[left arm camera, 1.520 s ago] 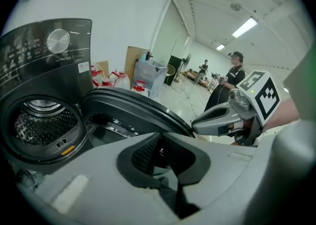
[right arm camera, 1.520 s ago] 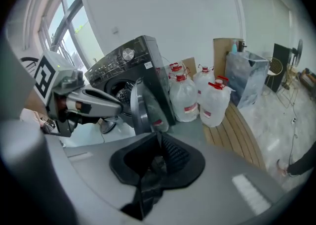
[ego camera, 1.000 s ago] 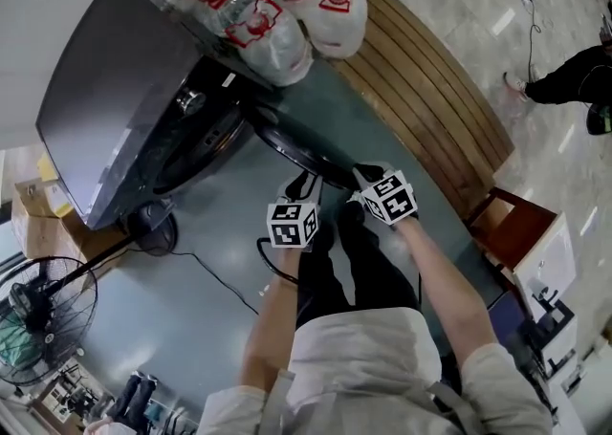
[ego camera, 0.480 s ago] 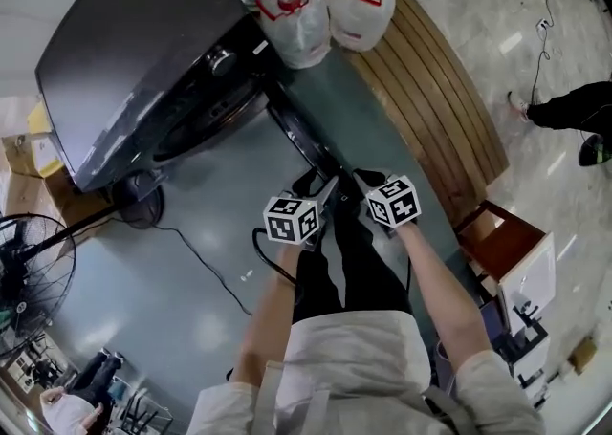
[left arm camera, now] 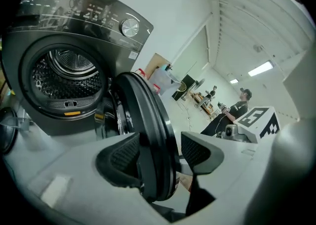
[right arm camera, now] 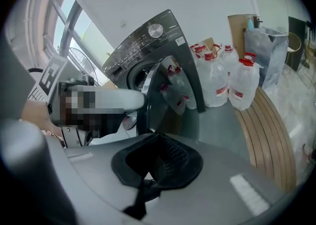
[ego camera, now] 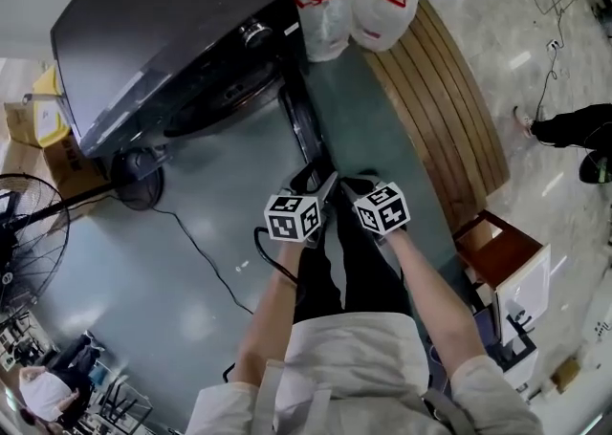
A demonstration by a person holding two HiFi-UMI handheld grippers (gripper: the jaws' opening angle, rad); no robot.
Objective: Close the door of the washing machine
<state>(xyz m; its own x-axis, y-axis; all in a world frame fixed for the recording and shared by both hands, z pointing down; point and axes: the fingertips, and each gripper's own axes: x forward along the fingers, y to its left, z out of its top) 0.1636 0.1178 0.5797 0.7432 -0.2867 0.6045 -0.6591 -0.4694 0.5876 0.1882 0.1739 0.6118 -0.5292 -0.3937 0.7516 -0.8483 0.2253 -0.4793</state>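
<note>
The dark grey washing machine (ego camera: pixel 172 32) stands at the upper left with its round door (ego camera: pixel 304 132) swung out, edge-on to me. My left gripper (ego camera: pixel 312 180) straddles the door's rim (left arm camera: pixel 148 120). Its jaws have just been opening and now stand wide, and the right pad (left arm camera: pixel 197 151) is clear of the rim. The drum (left arm camera: pixel 69 73) shows behind the door. My right gripper (ego camera: pixel 356 183) is shut and empty, close to the outer face of the door (right arm camera: pixel 165 95). In the right gripper view its jaws (right arm camera: pixel 160 145) are pressed together.
Several large water jugs (ego camera: pixel 378 3) stand next to the machine on a curved wooden bench (ego camera: pixel 449 108). A floor fan (ego camera: pixel 29 242) and cardboard boxes (ego camera: pixel 38 127) sit at the left, and a cable (ego camera: pixel 201 251) runs across the floor. A wooden stool (ego camera: pixel 497 251) is at the right.
The door has swung nearer to the machine's front. The left jaws have widened around its rim. The right gripper has moved left along with the door.
</note>
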